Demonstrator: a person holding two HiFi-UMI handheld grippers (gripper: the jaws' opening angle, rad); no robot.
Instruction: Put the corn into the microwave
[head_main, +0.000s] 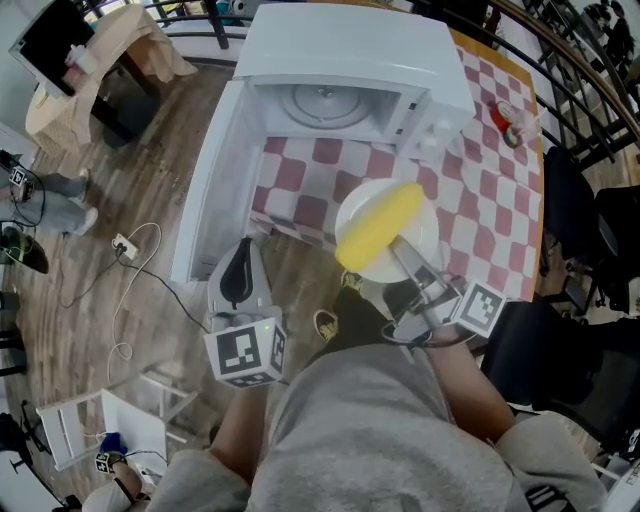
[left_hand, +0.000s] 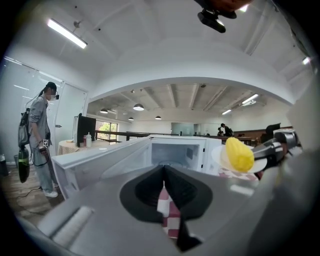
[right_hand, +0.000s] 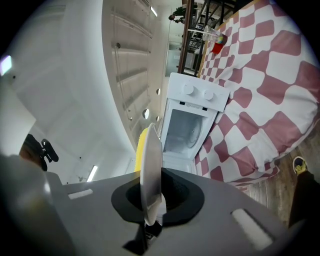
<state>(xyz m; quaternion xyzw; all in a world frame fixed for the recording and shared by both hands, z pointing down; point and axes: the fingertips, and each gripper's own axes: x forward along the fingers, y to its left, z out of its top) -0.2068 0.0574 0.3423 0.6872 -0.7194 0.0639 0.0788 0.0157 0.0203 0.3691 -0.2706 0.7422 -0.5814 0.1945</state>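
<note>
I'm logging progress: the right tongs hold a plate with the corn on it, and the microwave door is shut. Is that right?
Not quite. The microwave door is open, swung out to the left of the cavity, as the head view shows. The rest stands: the right tongs hold the plate with the corn on it.

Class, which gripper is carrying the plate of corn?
The right gripper: its jaws clamp the white plate bearing the corn; the left gripper holds nothing.
</note>
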